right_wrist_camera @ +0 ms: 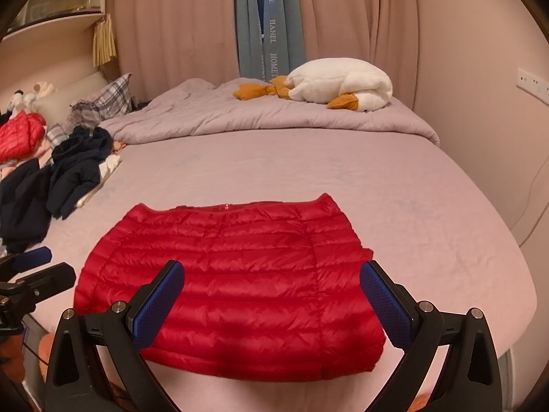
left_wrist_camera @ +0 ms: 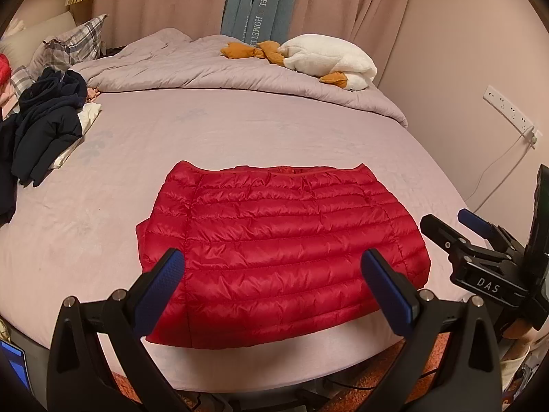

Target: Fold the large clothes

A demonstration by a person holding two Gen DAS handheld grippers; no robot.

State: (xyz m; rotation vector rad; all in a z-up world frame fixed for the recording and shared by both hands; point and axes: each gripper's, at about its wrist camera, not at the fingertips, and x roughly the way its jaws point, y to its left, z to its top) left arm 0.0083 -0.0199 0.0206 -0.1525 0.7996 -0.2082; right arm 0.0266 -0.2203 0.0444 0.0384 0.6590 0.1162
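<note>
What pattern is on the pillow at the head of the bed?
The pillow has a grey-and-white plaid check, clearest in the right wrist view.

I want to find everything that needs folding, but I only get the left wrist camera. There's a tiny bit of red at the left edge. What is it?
Observer: It's a second red puffer jacket, lying crumpled beyond the dark clothes.
Operator: Are there any toys besides the goose?
Observer: Yes, small plush toys sit just past that crumpled jacket.
Operator: What's up above them?
Observer: A wall shelf, high in the corner.
</note>
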